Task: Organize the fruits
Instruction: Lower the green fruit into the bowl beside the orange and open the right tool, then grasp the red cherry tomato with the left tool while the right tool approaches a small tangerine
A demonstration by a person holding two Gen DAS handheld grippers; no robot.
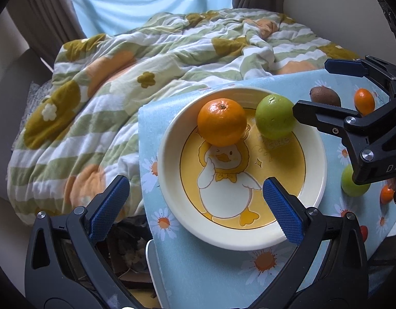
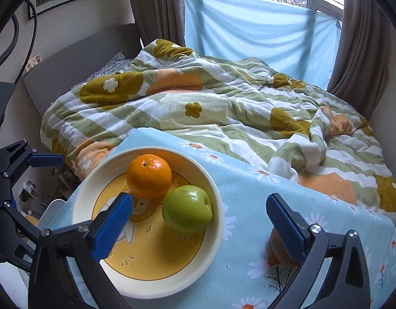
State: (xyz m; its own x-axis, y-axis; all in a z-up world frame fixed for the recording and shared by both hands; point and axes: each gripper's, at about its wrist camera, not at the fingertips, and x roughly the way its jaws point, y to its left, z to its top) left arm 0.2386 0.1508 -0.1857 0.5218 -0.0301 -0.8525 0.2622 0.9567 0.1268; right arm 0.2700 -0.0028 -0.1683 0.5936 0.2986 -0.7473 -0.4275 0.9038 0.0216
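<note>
A cream plate (image 1: 167,170) with a yellow duck picture sits on a blue daisy cloth (image 1: 198,270). On its far side lie an orange (image 1: 221,122) and a green apple (image 1: 274,117), side by side. My left gripper (image 1: 195,182) hangs open over the plate's near left part, holding nothing. In the right wrist view my right gripper (image 2: 199,199) stands wide open above the plate (image 2: 84,193), with the apple (image 2: 187,209) below and between its pads, untouched, and the orange (image 2: 149,176) just beyond. From the left wrist view the right gripper (image 1: 311,88) comes in from the right, empty.
On the cloth right of the plate lie a kiwi (image 1: 324,96), a small orange fruit (image 1: 364,100), a second green fruit (image 1: 352,185) and another small orange one (image 1: 386,194). A rumpled flowered quilt (image 1: 120,90) covers the bed behind. The cloth's edge drops off at the left.
</note>
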